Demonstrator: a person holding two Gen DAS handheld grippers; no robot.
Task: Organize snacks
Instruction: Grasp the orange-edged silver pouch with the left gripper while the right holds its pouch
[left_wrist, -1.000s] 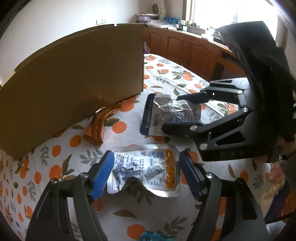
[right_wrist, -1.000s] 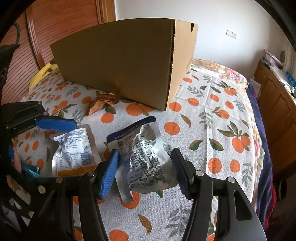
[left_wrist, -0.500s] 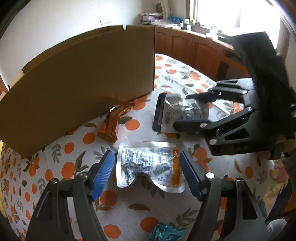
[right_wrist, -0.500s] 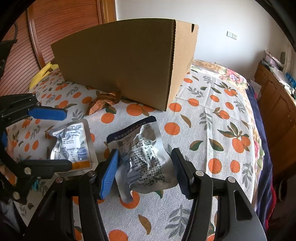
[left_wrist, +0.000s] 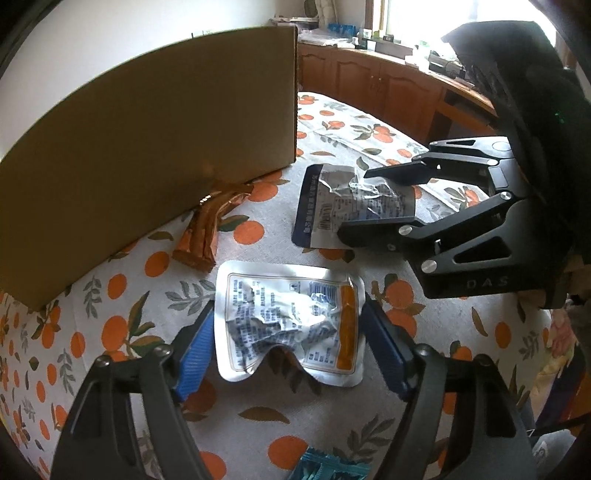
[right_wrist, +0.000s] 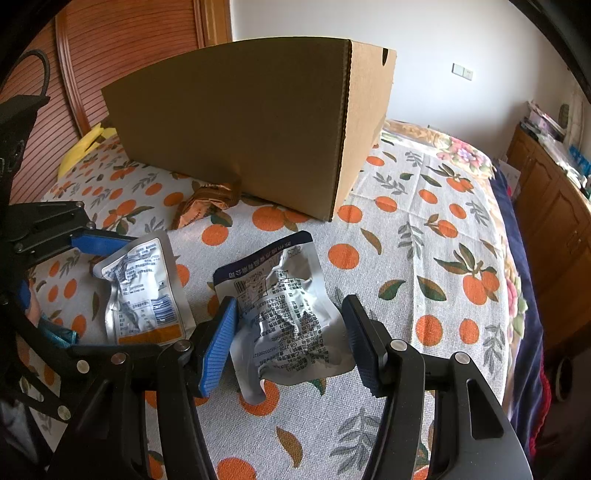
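Left gripper (left_wrist: 288, 343) drew back slightly from cardboard box (left_wrist: 155, 147); fingers closing, straddling orange-striped foil pouch (left_wrist: 291, 317), not yet pinching. Right gripper (right_wrist: 288, 343) unmoved, fingers released around blue-edged pouch (right_wrist: 284, 306), nearer box corner. Best squeeze pouch middles firmly; foil likely slippery.

Left claw (left_wrist: 286, 349) closing (pads apart) around orange-edged pouch (left_wrist: 291, 325).
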